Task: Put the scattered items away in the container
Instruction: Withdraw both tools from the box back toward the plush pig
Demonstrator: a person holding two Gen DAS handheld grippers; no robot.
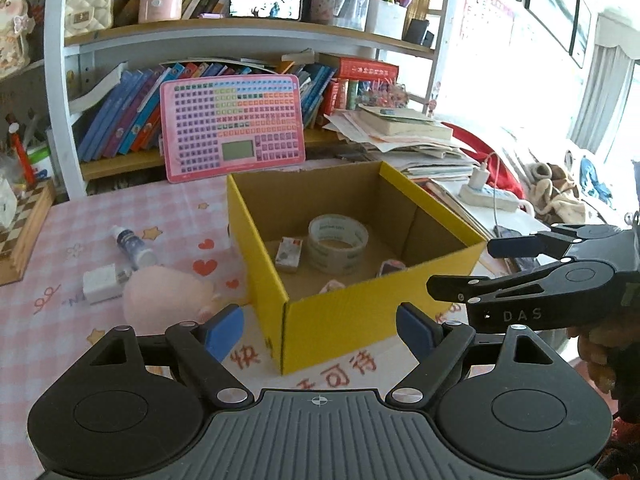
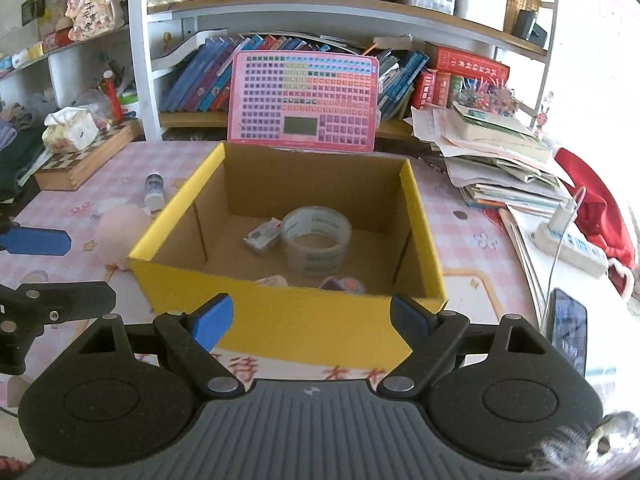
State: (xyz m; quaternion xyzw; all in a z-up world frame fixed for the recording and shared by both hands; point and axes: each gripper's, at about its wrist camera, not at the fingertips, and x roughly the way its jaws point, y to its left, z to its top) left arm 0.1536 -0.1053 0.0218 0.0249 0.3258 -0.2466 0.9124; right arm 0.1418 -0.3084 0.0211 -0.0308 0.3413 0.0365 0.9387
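An open yellow cardboard box [image 1: 360,320] [image 2: 304,320] stands on the pink checked tablecloth. Inside lie a roll of clear tape [image 1: 338,248] [image 2: 316,240], a small white packet [image 1: 289,254] [image 2: 262,236] and two small pink items [image 1: 390,268] [image 2: 348,284]. Left of the box lie a small bottle [image 1: 132,246] [image 2: 154,190], a white charger block [image 1: 100,284] and a pink plush ball [image 1: 164,300] [image 2: 120,232]. My left gripper [image 1: 320,332] [image 2: 60,270] is open and empty before the box's near left corner. My right gripper [image 2: 312,320] [image 1: 476,268] is open and empty before the box's near wall.
A pink keyboard toy [image 1: 232,126] leans on the bookshelf behind the box. A wooden chessboard case [image 1: 24,232] sits far left. A stack of books and papers [image 1: 416,136], a power strip [image 1: 488,196] and a phone [image 2: 568,332] crowd the right side.
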